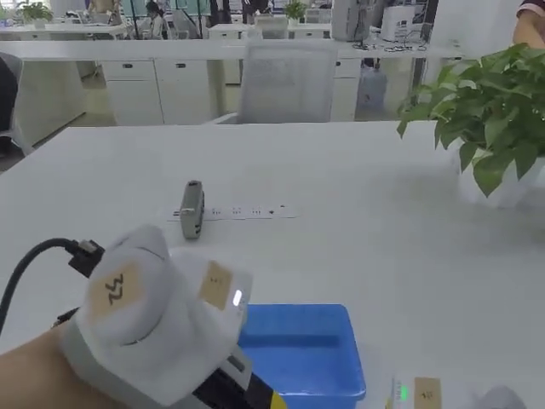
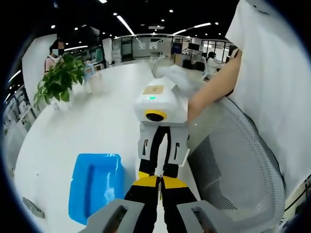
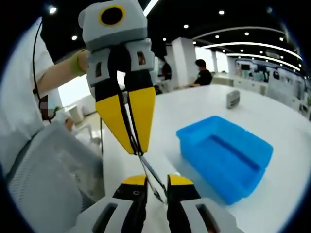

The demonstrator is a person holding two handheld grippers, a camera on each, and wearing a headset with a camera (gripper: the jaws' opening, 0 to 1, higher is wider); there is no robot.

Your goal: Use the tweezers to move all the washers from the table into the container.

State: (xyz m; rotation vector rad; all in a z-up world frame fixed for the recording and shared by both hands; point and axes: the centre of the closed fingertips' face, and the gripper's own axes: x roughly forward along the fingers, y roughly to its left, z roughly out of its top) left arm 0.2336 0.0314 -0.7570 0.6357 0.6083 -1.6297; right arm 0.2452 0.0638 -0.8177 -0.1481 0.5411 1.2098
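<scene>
Tweezers [image 3: 148, 170], long axis spanning left gripper [image 3: 135, 150] to right gripper [image 3: 156, 181], both jaws pinching them

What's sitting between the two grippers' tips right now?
The tweezers run from the left gripper into the right gripper; clearest in the right gripper view.

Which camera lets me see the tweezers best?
The right gripper view: the tweezers stretch thin and dark from the left gripper's shut yellow jaws toward its own. The left gripper view gives just a sliver between the jaws; in the head view a gripper covers them.
</scene>
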